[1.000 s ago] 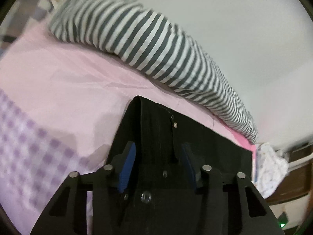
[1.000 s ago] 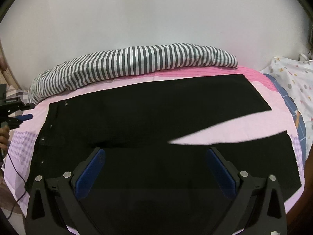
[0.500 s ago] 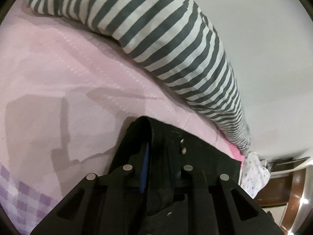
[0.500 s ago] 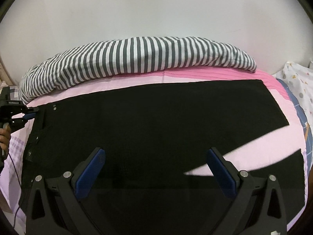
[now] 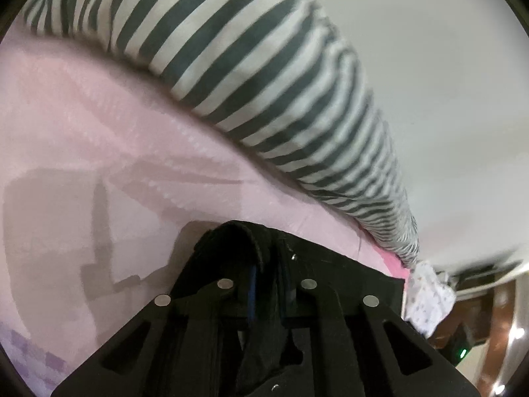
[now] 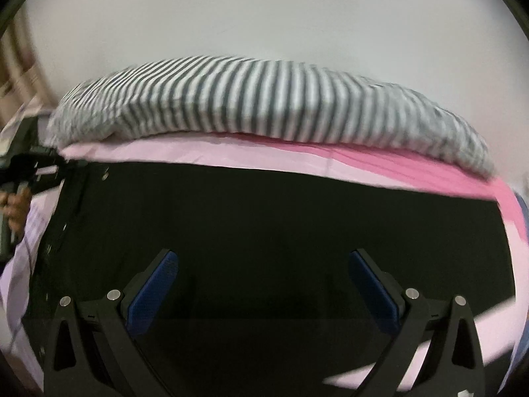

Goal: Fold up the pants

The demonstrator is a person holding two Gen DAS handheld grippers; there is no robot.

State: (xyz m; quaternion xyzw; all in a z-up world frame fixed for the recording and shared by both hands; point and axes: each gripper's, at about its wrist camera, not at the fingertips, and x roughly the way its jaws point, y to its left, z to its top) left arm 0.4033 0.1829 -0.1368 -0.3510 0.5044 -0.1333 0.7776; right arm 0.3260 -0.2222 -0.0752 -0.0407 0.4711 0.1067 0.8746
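Black pants (image 6: 264, 218) lie spread flat across a pink bedsheet (image 6: 231, 155), waistband at the left. In the left wrist view my left gripper (image 5: 264, 264) is shut on the far corner of the waistband (image 5: 244, 231), which bunches up between the blue pads. The right wrist view shows that same left gripper (image 6: 71, 163) at the waistband's upper left corner, held by a person's hand (image 6: 15, 205). My right gripper (image 6: 263, 264) hovers open over the middle of the pants, its blue pads (image 6: 155, 284) wide apart with nothing between them.
A long grey-and-white striped bolster (image 6: 264, 99) lies along the far edge of the bed against a white wall (image 6: 264, 16). A patterned white cloth (image 5: 426, 294) and wooden furniture (image 5: 496, 314) stand past the bed's end. A purple checked area (image 5: 36, 360) lies near the left gripper.
My left gripper closed onto the waistband corner, which now bunches up between its pads. The right gripper moved in and lower over the pants, staying open.
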